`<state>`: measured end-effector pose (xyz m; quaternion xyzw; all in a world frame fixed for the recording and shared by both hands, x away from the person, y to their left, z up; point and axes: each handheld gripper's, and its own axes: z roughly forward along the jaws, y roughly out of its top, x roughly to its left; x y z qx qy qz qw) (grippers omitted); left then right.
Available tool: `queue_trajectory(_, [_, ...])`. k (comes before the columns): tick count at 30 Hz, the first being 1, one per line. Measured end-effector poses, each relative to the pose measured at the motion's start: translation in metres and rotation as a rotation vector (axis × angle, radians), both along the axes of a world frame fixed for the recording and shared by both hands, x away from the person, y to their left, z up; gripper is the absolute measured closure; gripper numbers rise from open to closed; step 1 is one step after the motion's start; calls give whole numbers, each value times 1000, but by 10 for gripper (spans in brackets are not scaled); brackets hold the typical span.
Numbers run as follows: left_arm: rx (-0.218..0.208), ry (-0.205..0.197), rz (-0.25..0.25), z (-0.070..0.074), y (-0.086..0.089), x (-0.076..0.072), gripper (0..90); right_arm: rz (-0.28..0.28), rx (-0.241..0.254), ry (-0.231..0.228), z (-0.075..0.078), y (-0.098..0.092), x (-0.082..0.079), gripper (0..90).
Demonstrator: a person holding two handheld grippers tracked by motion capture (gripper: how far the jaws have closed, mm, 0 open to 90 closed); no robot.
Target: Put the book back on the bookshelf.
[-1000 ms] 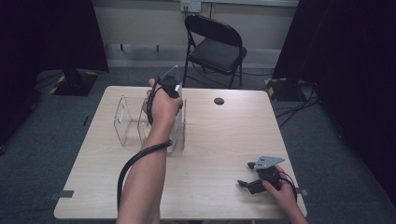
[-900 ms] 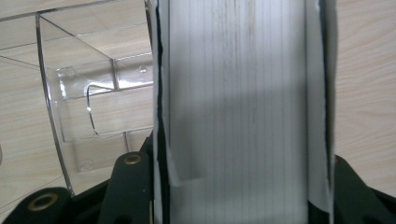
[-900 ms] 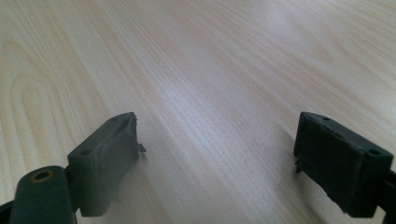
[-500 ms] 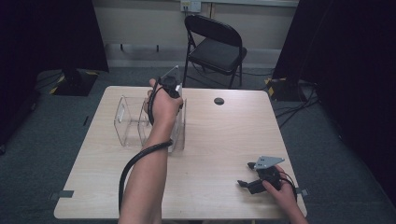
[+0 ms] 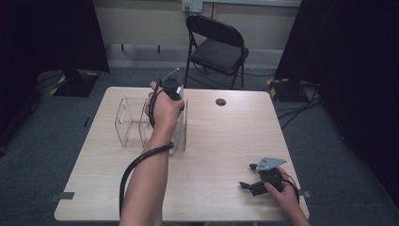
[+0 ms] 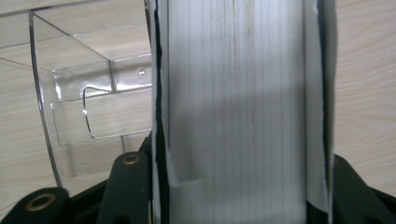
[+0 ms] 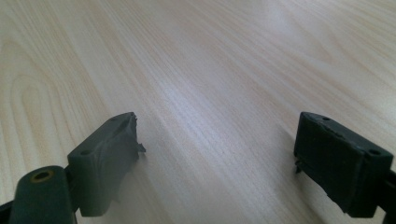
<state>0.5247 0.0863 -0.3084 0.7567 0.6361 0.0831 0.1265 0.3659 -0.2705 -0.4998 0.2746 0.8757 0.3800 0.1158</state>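
Pale wood-grain tabletop (image 5: 226,141) carries a clear acrylic organiser with upright dividers (image 5: 129,122) on its left half. The person's left hand (image 5: 164,109) reaches over the organiser's right end, holding the left gripper (image 5: 170,87), whose grey three-cornered plate tilts toward the far edge of the table. In the left gripper view, a white, flat, finely ribbed block (image 6: 238,107) stands straight up between the two black jaws, its sides pressed against both of them, so the jaws are clamped on it. The block's faces run away from the camera, with a faint brownish streak near its top. Just to the block's left in that view lie the organiser's transparent walls (image 6: 79,102), one with a rounded cut-out, touching or very close to the block; which of the two I cannot tell. A black cable (image 5: 136,165) trails from the left gripper along the forearm.

Well apart, near the table's front right corner, the right hand (image 5: 282,190) holds the right gripper (image 5: 256,176) low over the wood. In the right gripper view its jaws stand wide apart over bare tabletop. A small dark round disc (image 5: 220,101) lies near the far edge, and a black folding chair (image 5: 216,44) stands beyond the table.
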Motion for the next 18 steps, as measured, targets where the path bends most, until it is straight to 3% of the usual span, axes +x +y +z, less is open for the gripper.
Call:
queue_trajectory(14, [1, 2, -28, 2, -1, -5, 488, 1, 1, 1, 0, 0, 0, 129])
queue_trajectory(18, [-6, 19, -41, 2, -3, -4, 476, 0, 0, 0, 0, 0, 0, 129])
